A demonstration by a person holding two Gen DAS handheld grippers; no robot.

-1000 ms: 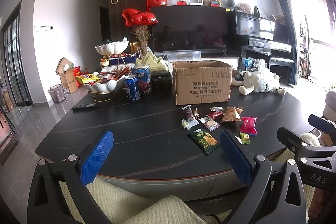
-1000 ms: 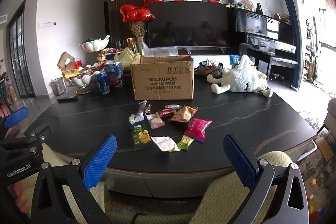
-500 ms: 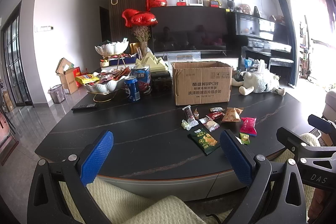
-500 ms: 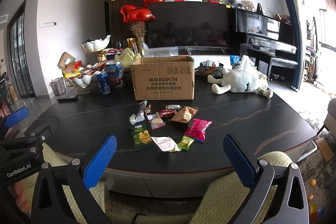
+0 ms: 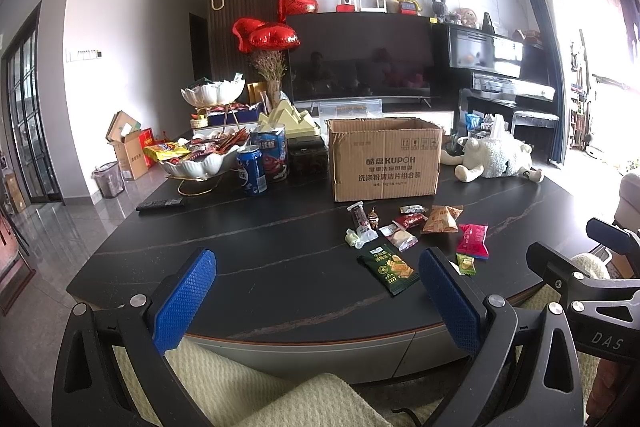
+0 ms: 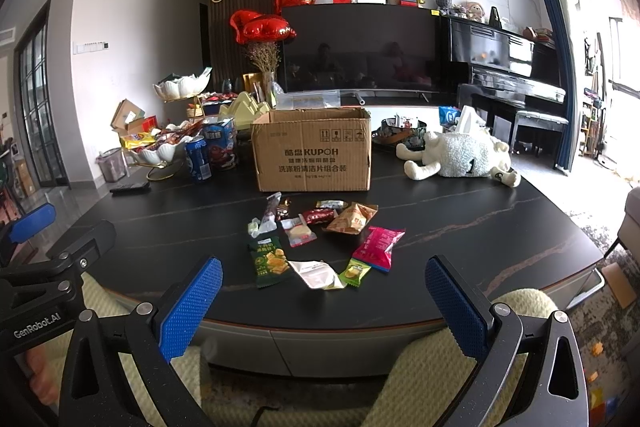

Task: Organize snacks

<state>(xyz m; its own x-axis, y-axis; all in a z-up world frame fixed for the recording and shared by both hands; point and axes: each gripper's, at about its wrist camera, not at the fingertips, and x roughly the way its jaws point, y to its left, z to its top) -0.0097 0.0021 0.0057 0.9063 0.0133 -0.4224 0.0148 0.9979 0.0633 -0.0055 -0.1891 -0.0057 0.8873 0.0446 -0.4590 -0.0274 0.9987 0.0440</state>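
On the dark surface [image 6: 460,223] sit light, crinkly snack packets [image 6: 378,242]; both tongs [image 5: 316,291] [image 6: 323,301] gape wide, so I'd pinch an edge.

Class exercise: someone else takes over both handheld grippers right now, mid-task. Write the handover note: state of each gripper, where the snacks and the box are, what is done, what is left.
Left gripper: open, empty, held back at the near edge of the table.
Right gripper: open, empty, also at the near edge.
Snacks: loose packets lie scattered in front of the cardboard box, among them the green packet, pink packet, white packet and orange packet.
Done: nothing visibly sorted; no packet is held.
Left: pick up every loose packet and put it away, probably into the box; its inside is not visible.
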